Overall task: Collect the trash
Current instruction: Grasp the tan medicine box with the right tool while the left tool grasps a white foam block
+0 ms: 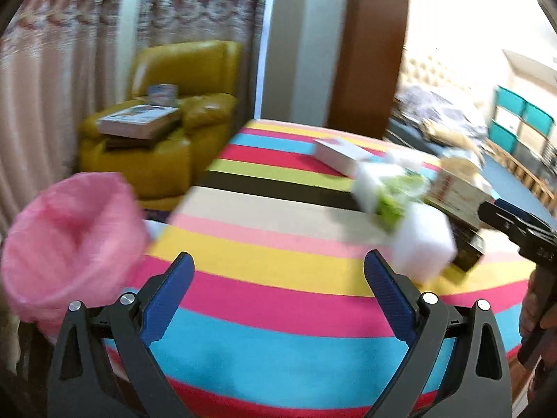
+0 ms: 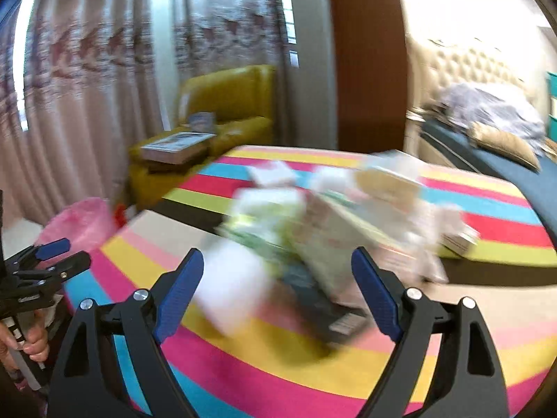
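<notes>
Blur smears both views, yet the right wrist view alone shows the left tongs point(image 2: 61, 256) and the person's hand point(image 2: 29, 343) gripping their handle at the striped surface's point(image 2: 278, 376) left edge. The left wrist view shows the pink-lined round bin point(image 1: 69, 240) close, just beside that edge. Left tongs point(image 1: 278, 271) and right tongs point(image 2: 276, 266) both stand wide apart, holding nothing. White crumpled paper trash point(image 2: 231, 289) lies just ahead of the right tongs, touching a pile of books point(image 2: 351, 244); bare stripes spread nearer both.
</notes>
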Demonstrator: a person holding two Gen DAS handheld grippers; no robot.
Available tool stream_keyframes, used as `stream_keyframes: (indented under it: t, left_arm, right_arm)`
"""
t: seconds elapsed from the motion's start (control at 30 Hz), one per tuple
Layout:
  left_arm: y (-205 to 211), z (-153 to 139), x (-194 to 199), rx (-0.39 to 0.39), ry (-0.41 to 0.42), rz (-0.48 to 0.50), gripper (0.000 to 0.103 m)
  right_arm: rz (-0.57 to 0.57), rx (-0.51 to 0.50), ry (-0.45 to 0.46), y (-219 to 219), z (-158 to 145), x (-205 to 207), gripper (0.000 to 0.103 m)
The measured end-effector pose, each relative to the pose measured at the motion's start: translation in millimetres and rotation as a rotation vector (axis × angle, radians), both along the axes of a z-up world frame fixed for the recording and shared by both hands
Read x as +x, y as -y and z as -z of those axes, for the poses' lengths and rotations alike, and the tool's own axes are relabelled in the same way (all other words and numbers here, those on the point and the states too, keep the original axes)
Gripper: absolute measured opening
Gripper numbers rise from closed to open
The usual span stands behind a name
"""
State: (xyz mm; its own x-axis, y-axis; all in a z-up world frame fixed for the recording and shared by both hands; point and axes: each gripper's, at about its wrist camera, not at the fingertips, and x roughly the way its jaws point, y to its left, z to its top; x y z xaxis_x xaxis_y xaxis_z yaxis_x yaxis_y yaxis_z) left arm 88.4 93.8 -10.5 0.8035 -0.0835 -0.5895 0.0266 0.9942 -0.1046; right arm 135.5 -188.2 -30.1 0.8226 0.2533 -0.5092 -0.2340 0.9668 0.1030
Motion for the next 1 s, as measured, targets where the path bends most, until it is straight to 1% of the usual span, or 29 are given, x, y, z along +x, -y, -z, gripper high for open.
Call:
stream_keyframes:
  t: [0.03,0.13,0.3,0.43,0.47,0.5,0.53,0.57,0.67,0.8,0.9,0.93,0.97,1.0]
  left_arm:
    - [11,3,3,0.007,-0.005,0.020,0.092]
    - [41,11,10,0.023,-0.020,0.080,0.092]
    - [78,22,21,0.046,-0.055,0.155,0.092]
    - [92,26,26,0.054,-0.083,0.188,0.092]
    - [96,26,27,0.056,-0.088,0.195,0.092]
    - [97,26,28,0.057,-0.091,0.200,0.092]
    - [101,27,30,0.057,-0.096,0.206,0.092]
    - [102,27,29,0.055,-0.099,0.210,0.092]
    - [109,31,36,0.039,-0.121,0.220,0.092]
    - [123,33,50,0.009,-0.146,0.236,0.092]
    - [137,32,59,0.040,-0.121,0.225,0.092]
    - [140,31,61,0.048,-0.115,0.221,0.088]
    - [144,31,64,0.051,-0.107,0.222,0.074]
    - [146,30,67,0.053,-0.109,0.231,0.068]
  right_arm:
    - [0.023,0.014,-0.013,13,3,2,0.084]
    - [0.045,0.033,-0.046,32,9,10,0.084]
    - [0.017,0.031,-0.121,32,24,41,0.084]
    - [0.002,0.054,-0.155,26,28,58,0.084]
    - [-0.005,0.059,-0.154,24,28,60,0.080]
    - [-0.006,0.062,-0.152,23,27,59,0.075]
    - [-0.011,0.068,-0.153,24,28,58,0.064]
    - [-0.014,0.072,-0.147,24,27,56,0.065]
    - [-0.021,0.066,-0.092,27,21,41,0.063]
    - [0.007,0.070,-0.036,41,14,19,0.061]
    - [0.024,0.077,-0.012,50,9,9,0.058]
    - [0.027,0.075,-0.005,52,8,6,0.058]
    - [0.028,0.074,-0.002,54,8,4,0.058]
    - [0.029,0.074,0.000,55,8,2,0.057]
